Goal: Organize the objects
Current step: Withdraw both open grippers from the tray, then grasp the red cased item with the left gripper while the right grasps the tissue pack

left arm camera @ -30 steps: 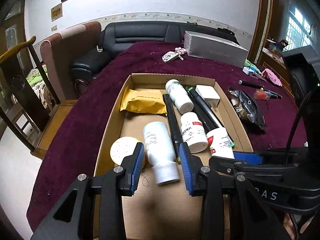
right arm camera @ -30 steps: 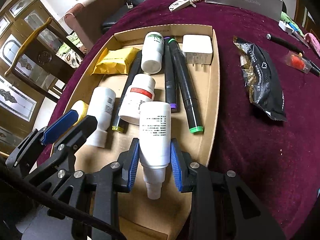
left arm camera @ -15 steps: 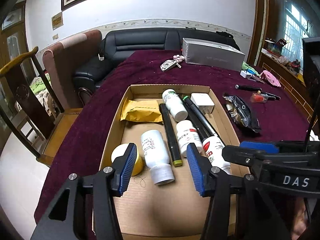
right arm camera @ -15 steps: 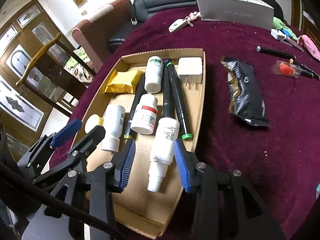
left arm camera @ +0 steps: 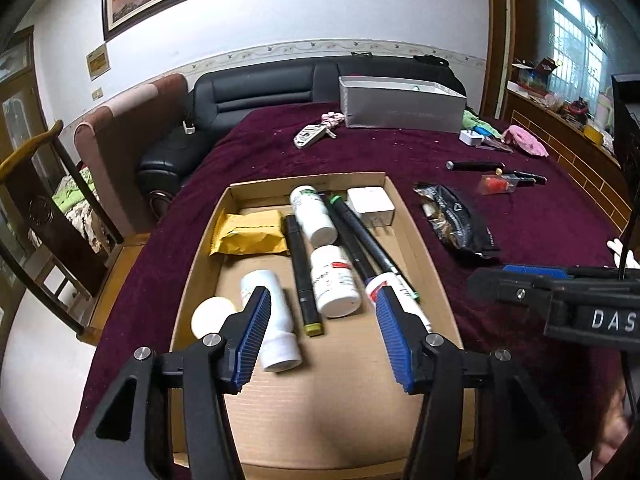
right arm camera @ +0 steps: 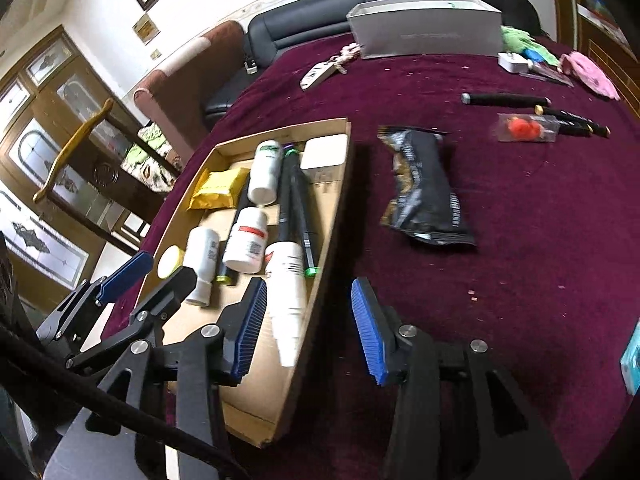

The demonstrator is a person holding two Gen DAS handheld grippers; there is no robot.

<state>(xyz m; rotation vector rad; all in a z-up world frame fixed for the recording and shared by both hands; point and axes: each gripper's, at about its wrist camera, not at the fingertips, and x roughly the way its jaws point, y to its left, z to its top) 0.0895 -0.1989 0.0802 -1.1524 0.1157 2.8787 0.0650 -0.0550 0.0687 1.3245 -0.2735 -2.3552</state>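
A shallow cardboard box (left arm camera: 416,248) on the maroon cloth holds several items: a yellow packet (left arm camera: 250,234), black markers (left arm camera: 300,276), a white charger (left arm camera: 370,204) and white bottles. My left gripper (left arm camera: 322,340) hovers over the box's near end. Its jaws are opening with nothing between the pads, and a capped white bottle (left arm camera: 276,328) lies just past the left pad. My right gripper (right arm camera: 310,330) hangs over the box's right wall (right arm camera: 332,216). Its jaws are opening too, and a white spray bottle (right arm camera: 286,292) lies loose in the box beside its left pad.
Right of the box lie a black snack bag (right arm camera: 428,188), dark pens (right arm camera: 504,99) and a clear case with something red (right arm camera: 524,128). A grey carton (right arm camera: 432,36) and a key fob (right arm camera: 318,74) sit at the far side. A black sofa (left arm camera: 256,92) and wooden chairs border the table.
Both grippers have widened and drawn back and upward from the box. The right one let go of the spray bottle. The left one left the capped bottle lying in the box.
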